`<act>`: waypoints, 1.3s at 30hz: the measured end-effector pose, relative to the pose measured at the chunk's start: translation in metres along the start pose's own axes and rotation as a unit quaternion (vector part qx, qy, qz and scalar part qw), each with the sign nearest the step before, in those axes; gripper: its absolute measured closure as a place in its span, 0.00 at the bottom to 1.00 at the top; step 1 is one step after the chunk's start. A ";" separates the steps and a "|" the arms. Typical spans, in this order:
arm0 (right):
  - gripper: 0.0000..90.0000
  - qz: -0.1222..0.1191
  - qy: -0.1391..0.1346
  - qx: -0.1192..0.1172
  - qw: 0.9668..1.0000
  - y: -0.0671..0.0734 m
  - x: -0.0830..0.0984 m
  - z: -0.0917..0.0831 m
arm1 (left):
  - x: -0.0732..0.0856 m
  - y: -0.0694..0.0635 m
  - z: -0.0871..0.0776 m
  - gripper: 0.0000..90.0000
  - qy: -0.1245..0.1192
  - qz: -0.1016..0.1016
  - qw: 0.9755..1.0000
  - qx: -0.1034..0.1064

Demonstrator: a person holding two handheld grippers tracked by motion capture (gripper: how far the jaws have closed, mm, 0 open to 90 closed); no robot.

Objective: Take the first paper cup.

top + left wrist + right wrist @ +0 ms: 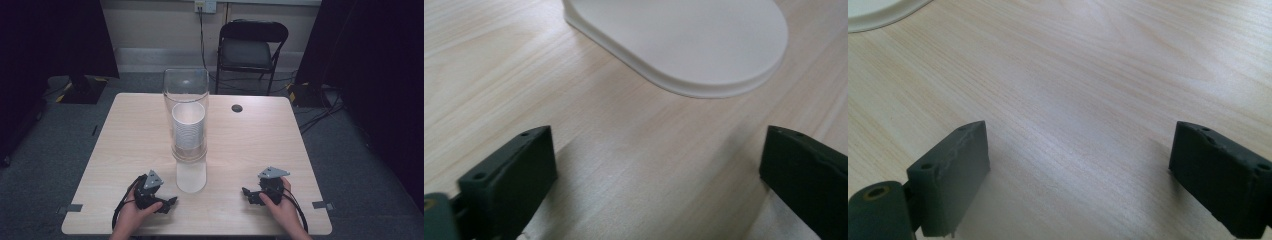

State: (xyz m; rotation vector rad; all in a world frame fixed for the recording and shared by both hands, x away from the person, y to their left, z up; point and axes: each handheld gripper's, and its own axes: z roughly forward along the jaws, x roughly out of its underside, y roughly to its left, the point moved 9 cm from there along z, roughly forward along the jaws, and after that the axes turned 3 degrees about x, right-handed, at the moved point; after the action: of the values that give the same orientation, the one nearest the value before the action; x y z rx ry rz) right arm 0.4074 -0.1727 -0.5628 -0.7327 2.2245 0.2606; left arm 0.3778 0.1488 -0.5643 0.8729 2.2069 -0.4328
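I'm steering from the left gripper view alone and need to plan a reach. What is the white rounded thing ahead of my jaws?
Observer: It is the white base of a tall clear tube standing in the middle of the table.
Operator: Is anything inside the tube?
Observer: Yes, a stack of white cups.
Operator: Where is the other gripper?
Observer: The right gripper rests on the table to the right of the base, apart from it, jaws open with nothing between them.
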 end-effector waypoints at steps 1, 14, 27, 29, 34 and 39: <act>0.10 0.000 0.000 0.000 1.000 0.000 0.000 0.000 | 0.000 0.000 0.000 0.07 0.000 0.000 1.000 0.000; 0.10 -0.001 0.000 0.000 1.000 0.000 0.000 0.000 | -0.037 -0.013 -0.022 0.18 -0.064 -0.033 0.996 0.046; 0.10 -0.001 0.000 0.001 1.000 0.000 0.000 0.000 | -0.089 -0.025 -0.032 0.18 -0.115 -0.024 0.991 0.057; 0.10 -0.001 0.000 0.000 1.000 0.000 0.000 0.000 | -0.095 -0.024 -0.029 0.19 -0.119 -0.026 0.991 0.050; 0.10 -0.001 0.000 0.001 1.000 0.000 0.000 0.000 | -0.109 -0.020 -0.027 0.19 -0.132 -0.029 0.990 0.035; 0.10 -0.001 0.000 0.001 1.000 0.000 0.000 0.000 | -0.124 -0.014 -0.025 0.20 -0.156 -0.032 0.987 0.018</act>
State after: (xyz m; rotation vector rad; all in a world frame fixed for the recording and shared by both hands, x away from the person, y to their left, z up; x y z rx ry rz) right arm 0.4073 -0.1729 -0.5628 -0.7337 2.2248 0.2585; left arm 0.4198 0.0956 -0.4570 0.7013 1.9463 -0.5998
